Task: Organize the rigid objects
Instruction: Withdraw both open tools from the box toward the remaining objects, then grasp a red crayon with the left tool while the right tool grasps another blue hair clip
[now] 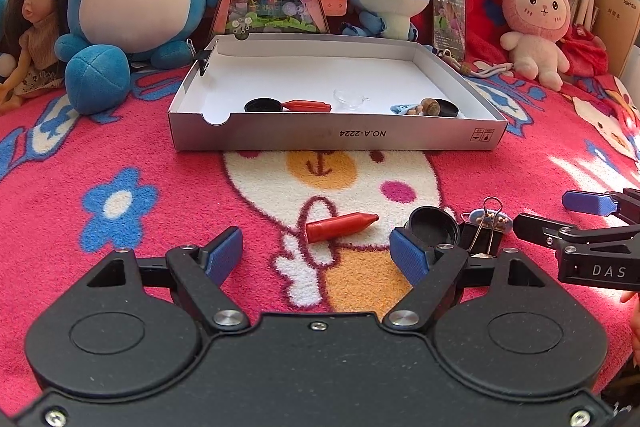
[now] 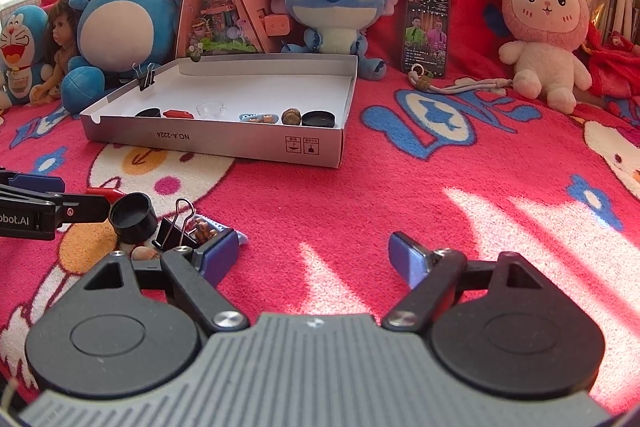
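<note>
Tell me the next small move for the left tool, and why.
Probably ease the left tool forward and down over the red crayon, then close. The crayon lies loose on the blanket just ahead of the open fingers, while a matching one already sits in the white box. The right tool is open over bare blanket.
</note>
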A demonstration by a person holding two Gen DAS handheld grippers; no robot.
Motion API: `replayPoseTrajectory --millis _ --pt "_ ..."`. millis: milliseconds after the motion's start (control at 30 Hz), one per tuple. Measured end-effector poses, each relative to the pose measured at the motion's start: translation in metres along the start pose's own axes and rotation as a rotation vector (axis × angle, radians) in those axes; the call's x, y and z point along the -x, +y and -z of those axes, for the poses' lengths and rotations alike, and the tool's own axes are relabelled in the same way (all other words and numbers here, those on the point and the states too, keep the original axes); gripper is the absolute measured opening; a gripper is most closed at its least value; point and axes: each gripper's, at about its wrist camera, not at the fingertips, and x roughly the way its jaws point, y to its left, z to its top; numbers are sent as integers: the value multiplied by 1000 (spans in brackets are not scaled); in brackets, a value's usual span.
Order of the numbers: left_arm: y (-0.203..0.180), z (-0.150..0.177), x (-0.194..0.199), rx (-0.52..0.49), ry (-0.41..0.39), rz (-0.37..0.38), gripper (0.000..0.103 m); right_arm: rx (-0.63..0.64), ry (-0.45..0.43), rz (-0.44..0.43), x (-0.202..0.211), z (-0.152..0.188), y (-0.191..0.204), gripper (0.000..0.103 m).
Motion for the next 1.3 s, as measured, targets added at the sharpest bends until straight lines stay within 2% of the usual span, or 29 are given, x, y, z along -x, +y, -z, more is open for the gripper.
replayPoseTrajectory --millis 333,533,700,800,1100,1300 --pt "-7 2 -6 -4 -18 -21 78 -14 3 2 -6 2 3 90" --pt "-9 2 -7 5 -31 -29 74 -13 2 -3 -7 3 7 91" --pt "-3 1 -6 36 -46 -57 59 -9 -1 -15 -9 1 12 91" --pt "2 1 -6 52 -48 -62 54 -7 -2 -23 -10 0 15 91" --pt "8 2 -5 48 -53 -89 52 2 -8 -39 -12 -4 23 91" --pt "17 4 -2 49 -52 -120 52 15 -8 -9 -14 -6 21 91"
